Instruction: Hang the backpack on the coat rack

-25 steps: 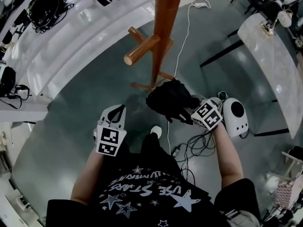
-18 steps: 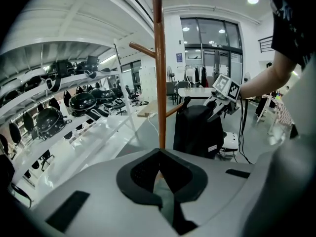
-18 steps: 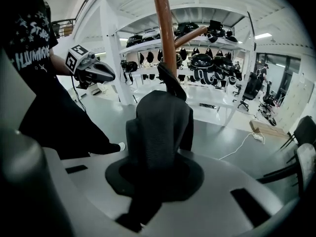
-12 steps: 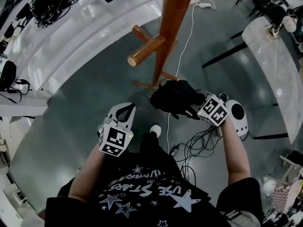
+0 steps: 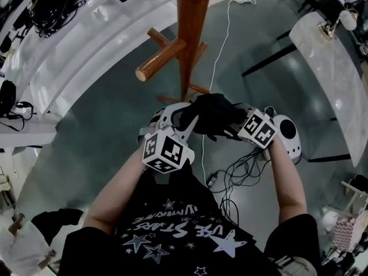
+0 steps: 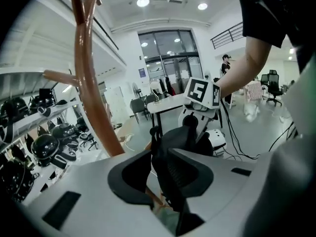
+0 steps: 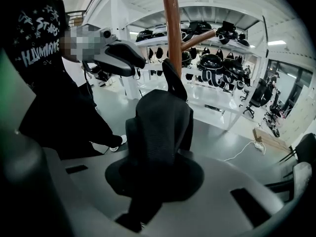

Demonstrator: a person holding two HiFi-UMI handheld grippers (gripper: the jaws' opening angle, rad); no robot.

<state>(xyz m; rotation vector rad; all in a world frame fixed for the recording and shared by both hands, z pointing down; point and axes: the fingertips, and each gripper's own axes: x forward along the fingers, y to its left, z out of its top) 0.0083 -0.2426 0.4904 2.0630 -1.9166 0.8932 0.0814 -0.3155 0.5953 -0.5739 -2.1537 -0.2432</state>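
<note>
The black backpack (image 5: 213, 111) hangs above the floor in front of the wooden coat rack (image 5: 192, 16), below its nearest peg (image 5: 156, 63). My right gripper (image 5: 230, 130) is shut on the bag's fabric, which fills its jaws in the right gripper view (image 7: 158, 167). My left gripper (image 5: 175, 117) is at the bag's left side. Its jaws stand open around a black mesh strap (image 6: 175, 174), with a gap on the left jaw's side. The rack's pole (image 6: 86, 83) rises just behind the bag (image 7: 160, 127).
A white rounded device (image 5: 286, 135) and loose cables (image 5: 236, 177) lie on the grey floor by my right arm. White shelves with black headgear (image 5: 54, 7) curve along the left. A white table (image 5: 330, 62) stands at the right.
My left gripper has swung right and slightly up from open floor to the backpack, rolling as it went, and the strap now sits between its jaws. The right gripper keeps its hold almost unmoved.
</note>
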